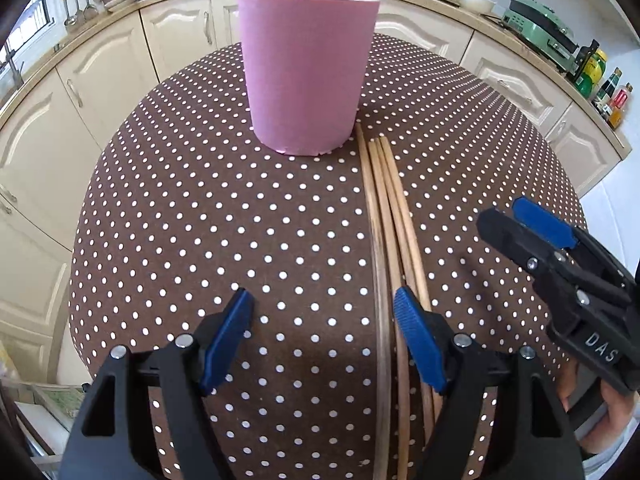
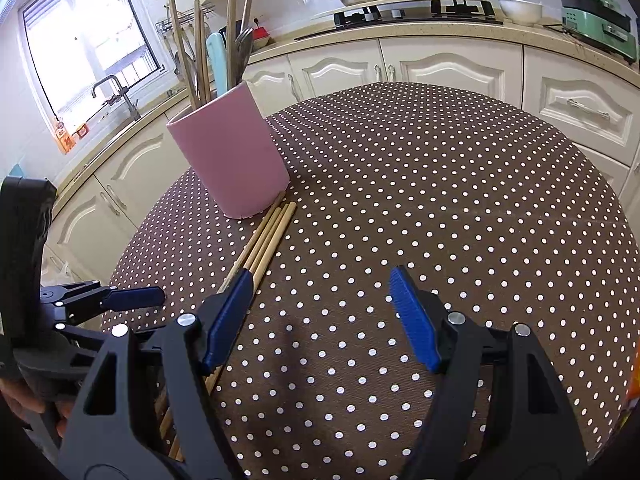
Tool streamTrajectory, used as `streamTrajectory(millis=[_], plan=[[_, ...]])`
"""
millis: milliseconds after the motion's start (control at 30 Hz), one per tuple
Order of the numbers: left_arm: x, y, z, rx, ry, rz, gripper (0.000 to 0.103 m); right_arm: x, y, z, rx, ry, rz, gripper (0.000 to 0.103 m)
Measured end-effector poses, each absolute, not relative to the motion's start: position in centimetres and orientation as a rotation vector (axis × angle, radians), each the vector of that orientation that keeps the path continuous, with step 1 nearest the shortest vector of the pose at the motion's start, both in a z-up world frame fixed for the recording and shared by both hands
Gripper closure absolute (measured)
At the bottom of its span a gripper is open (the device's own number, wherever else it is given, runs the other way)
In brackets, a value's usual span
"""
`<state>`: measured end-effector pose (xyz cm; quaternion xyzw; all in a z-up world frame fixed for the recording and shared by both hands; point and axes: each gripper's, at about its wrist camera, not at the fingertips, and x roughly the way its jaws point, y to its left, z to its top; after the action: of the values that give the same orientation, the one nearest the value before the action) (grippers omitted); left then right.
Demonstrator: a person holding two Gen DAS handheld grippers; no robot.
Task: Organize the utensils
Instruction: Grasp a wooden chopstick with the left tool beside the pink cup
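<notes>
Left hand-held gripper gapes wide, empty, low over the brown polka-dot table; right hand-held gripper likewise spread; long wooden chopsticks lie between, tips near the pink cylindrical holder; pickup looks next, needing jaws astride them.

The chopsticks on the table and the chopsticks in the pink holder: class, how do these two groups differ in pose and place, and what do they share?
The chopsticks on the table lie flat on the dotted cloth, bunched side by side with their tips beside the base of the pink holder; the chopsticks in the holder stand nearly upright, splayed apart. The loose ones lie alone; the standing ones share the holder with other utensils. Both groups are slim, wood-coloured sticks.
</notes>
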<state>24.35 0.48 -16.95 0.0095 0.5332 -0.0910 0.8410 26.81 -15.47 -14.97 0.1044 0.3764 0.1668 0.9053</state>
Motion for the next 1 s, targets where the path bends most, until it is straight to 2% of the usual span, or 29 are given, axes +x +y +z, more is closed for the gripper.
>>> streamTrajectory(millis=[200,333,500,567,600,633,833,1000], plan=[[24.7,1.8,-16.6,0.006,1.142,-0.189,0.038,27.1,-15.4,-15.2,0.22,0.795,0.347,0.033],[25.2,1.4,-16.6,0.032,1.143,-0.182,0.038,27.2,-15.4,-15.3,0.222,0.8,0.346,0.033],[26.2,-0.4,-16.8,0.114,1.13,-0.139,0.047,27.5,-15.5,-15.6,0.222,0.81,0.341,0.033],[26.7,-0.7,-16.7,0.107,1.116,-0.147,0.06,27.7,-15.6,-15.7,0.229,0.818,0.338,0.033],[26.9,-0.8,-16.6,0.099,1.111,-0.152,0.075,27.8,-15.7,-15.8,0.232,0.821,0.336,0.033],[26.9,-0.7,-16.6,0.089,1.104,-0.162,0.093,28.0,-15.9,-16.0,0.237,0.826,0.335,0.033],[25.1,1.7,-16.6,-0.062,1.107,-0.216,0.095,28.3,-15.6,-16.2,0.208,0.844,0.349,0.033],[22.7,3.7,-16.6,-0.147,1.107,-0.207,0.096,28.3,-12.4,-16.1,0.01,0.887,0.376,0.033]])
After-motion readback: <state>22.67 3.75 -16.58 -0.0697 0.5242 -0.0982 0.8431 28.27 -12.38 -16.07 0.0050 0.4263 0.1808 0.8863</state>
